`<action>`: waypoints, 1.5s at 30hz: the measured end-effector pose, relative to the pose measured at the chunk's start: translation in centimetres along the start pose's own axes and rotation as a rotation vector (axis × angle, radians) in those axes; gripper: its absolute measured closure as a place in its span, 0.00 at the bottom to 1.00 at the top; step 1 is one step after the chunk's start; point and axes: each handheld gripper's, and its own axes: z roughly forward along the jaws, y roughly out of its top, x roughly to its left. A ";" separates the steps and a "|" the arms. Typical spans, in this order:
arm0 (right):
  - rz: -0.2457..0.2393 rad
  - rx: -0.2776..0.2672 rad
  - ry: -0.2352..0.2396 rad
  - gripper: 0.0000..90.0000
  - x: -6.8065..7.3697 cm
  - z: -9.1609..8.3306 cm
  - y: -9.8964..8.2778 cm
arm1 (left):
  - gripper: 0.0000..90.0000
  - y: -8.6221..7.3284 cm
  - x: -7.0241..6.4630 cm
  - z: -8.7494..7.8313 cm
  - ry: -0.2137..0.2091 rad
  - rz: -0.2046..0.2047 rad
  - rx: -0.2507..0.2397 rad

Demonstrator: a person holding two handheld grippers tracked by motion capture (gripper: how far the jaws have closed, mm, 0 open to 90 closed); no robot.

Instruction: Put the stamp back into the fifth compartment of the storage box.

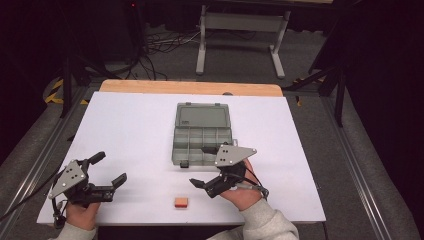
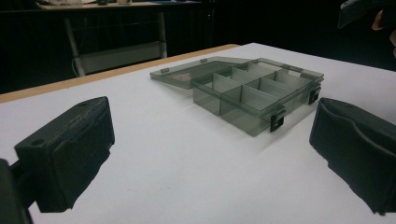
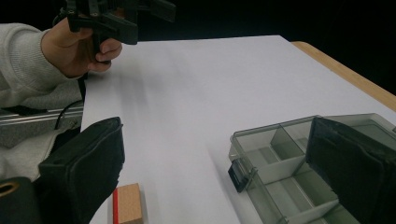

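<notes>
— What carries everything?
— A white-topped table (image 1: 125,130) with a wooden far edge.
— What lies on it?
— An open grey compartment box (image 1: 202,134) mid-table, and a small wooden block (image 1: 181,202) near the front edge.

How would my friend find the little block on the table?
Start at the white table and find the grey box lying open in the middle. Come towards the person's edge, between the two grippers, to the block. It is tiny and wooden with a red side, the only colourful thing there.

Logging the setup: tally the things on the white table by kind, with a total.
Compartment box, lid open: 1
Wooden block: 1
Hand-held gripper, left and right, both open: 2
Total: 4
</notes>
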 end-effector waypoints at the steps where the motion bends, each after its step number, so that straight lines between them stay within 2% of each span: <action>1: 0.000 0.000 0.000 0.06 0.0 0.0 0.0 | 0.01 0.0 0.0 0.0 0.000 0.000 0.000; 7: -0.013 0.017 0.020 0.07 0.2 1.1 0.5 | 0.01 0.0 0.0 0.2 -0.017 -0.008 0.013; 12: -0.012 0.024 0.063 0.10 0.3 2.0 1.0 | 0.01 0.1 0.1 0.2 -0.028 -0.011 0.026; 15: -0.024 0.050 0.089 0.11 0.6 2.8 1.4 | 0.01 0.2 0.1 0.3 -0.036 -0.018 0.034; 19: -0.037 0.056 0.095 0.11 0.7 3.3 1.7 | 0.01 0.2 0.1 0.4 -0.046 -0.025 0.054; 24: -0.041 0.071 0.125 0.11 0.8 4.0 1.9 | 0.01 0.2 0.2 0.4 -0.043 -0.028 0.050; 30: -0.042 0.088 0.140 0.11 0.8 4.5 2.0 | 0.01 0.2 0.3 0.3 -0.046 -0.046 0.050; 34: -0.051 0.098 0.147 0.12 0.8 4.8 2.1 | 0.01 0.2 0.4 0.3 -0.046 -0.050 0.055; 45: -0.031 0.147 0.174 0.14 0.9 6.3 2.4 | 0.01 0.1 0.3 0.4 -0.056 -0.048 0.057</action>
